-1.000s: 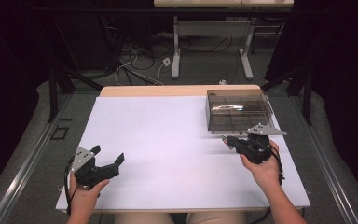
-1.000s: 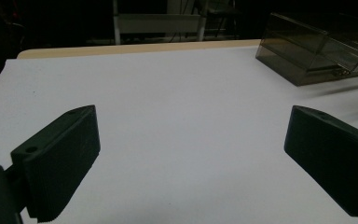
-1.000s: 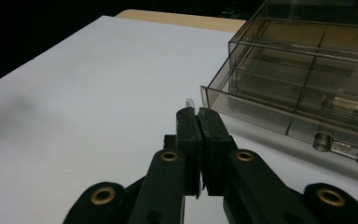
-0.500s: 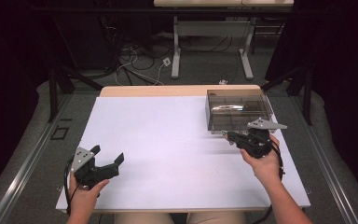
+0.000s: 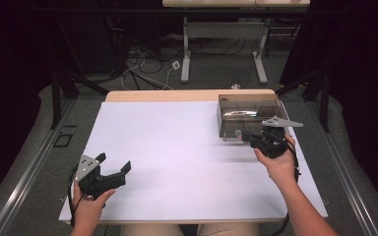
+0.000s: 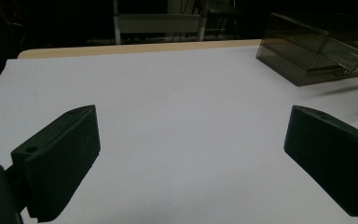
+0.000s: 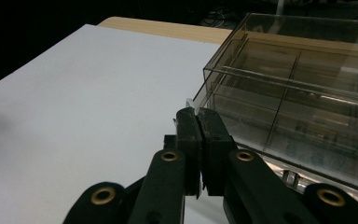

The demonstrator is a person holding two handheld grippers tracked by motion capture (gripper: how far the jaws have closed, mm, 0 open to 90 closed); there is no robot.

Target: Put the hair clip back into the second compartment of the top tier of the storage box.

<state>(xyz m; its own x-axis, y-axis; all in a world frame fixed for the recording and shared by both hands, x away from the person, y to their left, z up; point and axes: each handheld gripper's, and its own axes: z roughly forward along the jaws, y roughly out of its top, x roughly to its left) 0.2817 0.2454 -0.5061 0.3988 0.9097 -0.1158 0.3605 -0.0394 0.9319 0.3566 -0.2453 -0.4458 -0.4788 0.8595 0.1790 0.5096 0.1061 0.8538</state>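
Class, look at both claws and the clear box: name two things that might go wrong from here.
1. The right claw is shut, its tips at the box's near corner. A push forward might slide the box rather than open it.
2. The left claw is open and far away, so nothing steadies the box.

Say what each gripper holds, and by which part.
The left gripper is open and holds nothing. The right gripper is shut beside the clear box; whether it pinches anything cannot be told.
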